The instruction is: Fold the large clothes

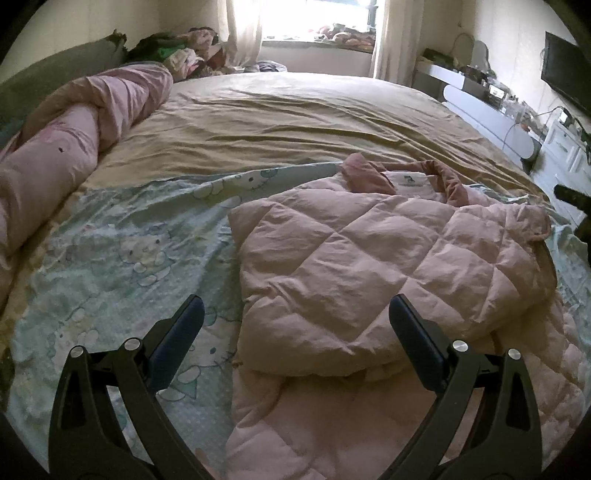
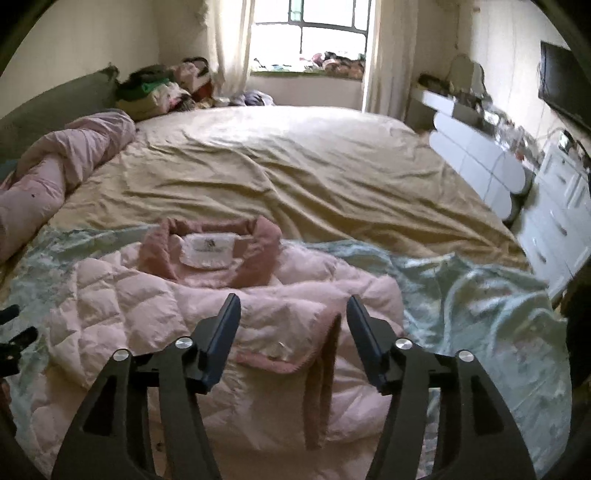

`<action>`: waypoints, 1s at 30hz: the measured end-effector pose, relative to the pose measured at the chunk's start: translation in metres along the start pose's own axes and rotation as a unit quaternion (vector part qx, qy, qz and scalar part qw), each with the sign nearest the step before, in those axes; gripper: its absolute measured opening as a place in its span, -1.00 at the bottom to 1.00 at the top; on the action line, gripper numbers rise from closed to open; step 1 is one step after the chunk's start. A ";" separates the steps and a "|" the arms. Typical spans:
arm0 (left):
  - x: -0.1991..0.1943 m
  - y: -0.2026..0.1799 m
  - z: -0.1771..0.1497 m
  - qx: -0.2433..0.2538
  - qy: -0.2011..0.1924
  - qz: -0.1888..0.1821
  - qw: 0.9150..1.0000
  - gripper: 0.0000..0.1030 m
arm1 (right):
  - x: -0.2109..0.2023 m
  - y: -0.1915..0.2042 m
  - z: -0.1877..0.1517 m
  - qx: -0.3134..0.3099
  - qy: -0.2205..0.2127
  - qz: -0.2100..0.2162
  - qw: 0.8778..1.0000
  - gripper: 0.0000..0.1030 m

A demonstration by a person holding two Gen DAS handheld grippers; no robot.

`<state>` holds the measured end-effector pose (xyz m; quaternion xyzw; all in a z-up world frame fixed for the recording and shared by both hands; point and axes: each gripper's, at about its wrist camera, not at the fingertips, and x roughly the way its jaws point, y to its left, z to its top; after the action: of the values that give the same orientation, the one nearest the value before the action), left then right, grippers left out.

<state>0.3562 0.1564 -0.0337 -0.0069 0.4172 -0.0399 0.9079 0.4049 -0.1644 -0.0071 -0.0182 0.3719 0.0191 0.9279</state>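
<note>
Bed (image 1: 295, 110): most of both views is filled by it; a creased tan sheet (image 2: 295, 166) is spread over its far part.
Blue sheet (image 1: 110, 251): a pale blue cartoon-print cloth is laid over the near part of the bed, under the jacket; it is seen rumpled to the jacket's right in the right wrist view.
Duvet (image 1: 55, 155): a pink roll is laid along the bed's left edge.
Jacket (image 1: 369, 258): a pale pink quilted jacket is laid flat on the blue sheet, near the front of the bed; its side is folded in over the body, and its collar is turned toward the window.
Collar (image 2: 258, 251): darker pink, stood up around a white label (image 2: 208, 247).
Cuff (image 2: 314, 354): a dark pink cuff is seen lying on the jacket, between the right gripper's fingers but not pressed by them.
Left gripper (image 1: 295, 325): its jaws are spread wide and nothing is clasped; the jacket's folded edge is seen below and between the fingers, untouched as far as can be told.
Right gripper (image 2: 293, 332): its jaws are parted and released, hung above the jacket.
Clothes pile (image 2: 166, 85): heaped at the bed's far left corner.
Window (image 2: 310, 29): brightly lit, framed by curtains.
Drawers (image 2: 561, 206): white, set along the right wall.
</note>
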 end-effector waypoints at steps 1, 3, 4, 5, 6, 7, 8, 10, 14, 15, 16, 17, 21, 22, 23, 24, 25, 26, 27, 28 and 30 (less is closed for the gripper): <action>0.001 0.000 0.001 -0.002 0.001 -0.002 1.000 0.82 | -0.002 0.003 0.002 -0.002 -0.005 0.003 1.000 0.28; 0.004 -0.003 0.002 0.000 0.003 -0.011 1.000 0.82 | -0.007 0.011 0.004 -0.006 -0.015 0.011 1.000 0.47; 0.005 -0.006 0.003 0.004 0.002 -0.014 1.000 0.82 | -0.011 0.018 0.004 -0.009 -0.022 0.015 1.000 0.51; 0.008 -0.009 0.004 0.008 0.004 -0.015 1.000 0.82 | -0.012 0.023 0.005 -0.012 -0.026 0.021 0.999 0.54; 0.011 -0.013 0.005 0.013 0.007 -0.014 1.000 0.82 | -0.012 0.029 0.005 -0.016 -0.026 0.028 0.999 0.54; 0.014 -0.016 0.006 0.018 0.010 -0.013 1.000 0.81 | -0.011 0.037 0.005 -0.024 -0.024 0.035 0.999 0.54; 0.017 -0.020 0.006 0.022 0.012 -0.014 1.000 0.71 | -0.010 0.044 0.005 -0.029 -0.023 0.041 0.998 0.54; 0.024 -0.027 0.006 0.034 0.022 -0.023 0.999 0.46 | -0.007 0.057 0.004 -0.039 -0.017 0.051 0.998 0.54; 0.049 -0.037 -0.002 0.052 0.063 -0.031 0.996 -0.01 | 0.007 0.084 -0.002 -0.065 0.002 0.064 0.996 0.55; 0.055 -0.038 -0.006 0.055 0.071 -0.029 0.996 -0.01 | 0.011 0.090 -0.004 -0.071 0.007 0.068 0.995 0.55; 0.058 -0.039 -0.009 0.060 0.073 -0.027 0.995 -0.01 | 0.014 0.094 -0.006 -0.076 0.013 0.071 0.994 0.55; 0.062 -0.042 -0.013 0.072 0.074 -0.020 0.994 -0.01 | 0.018 0.098 -0.009 -0.079 0.017 0.073 0.994 0.55; 0.071 -0.041 -0.022 0.066 0.080 -0.021 0.994 -0.01 | 0.038 0.108 -0.018 -0.088 0.047 0.078 0.992 0.55; 0.073 -0.041 -0.023 0.066 0.081 -0.021 0.994 -0.01 | 0.041 0.110 -0.020 -0.091 0.053 0.077 0.991 0.55; 0.074 -0.040 -0.023 0.066 0.081 -0.022 0.994 -0.01 | 0.046 0.111 -0.023 -0.093 0.061 0.074 0.991 0.55; 0.076 -0.039 -0.024 0.066 0.081 -0.024 0.994 -0.01 | 0.053 0.113 -0.026 -0.094 0.074 0.069 0.990 0.55; 0.077 -0.039 -0.024 0.064 0.082 -0.026 0.994 -0.01 | 0.060 0.111 -0.028 -0.093 0.085 0.066 0.990 0.55; 0.077 -0.037 -0.024 0.060 0.082 -0.028 0.994 -0.01 | 0.066 0.108 -0.031 -0.090 0.096 0.060 0.990 0.56; 0.078 -0.036 -0.024 0.058 0.082 -0.031 0.994 -0.01 | 0.075 0.105 -0.034 -0.088 0.113 0.049 0.988 0.57; 0.078 -0.036 -0.023 0.057 0.082 -0.032 0.994 -0.01 | 0.082 0.101 -0.038 -0.086 0.127 0.046 0.987 0.59; 0.080 -0.037 -0.023 0.056 0.083 -0.033 0.994 -0.01 | 0.096 0.094 -0.046 -0.081 0.150 0.043 0.984 0.61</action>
<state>0.3879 0.1134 -0.1077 0.0329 0.4879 -0.0936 0.8672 0.4379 -0.0704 -0.1087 -0.0799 0.5042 0.0862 0.8555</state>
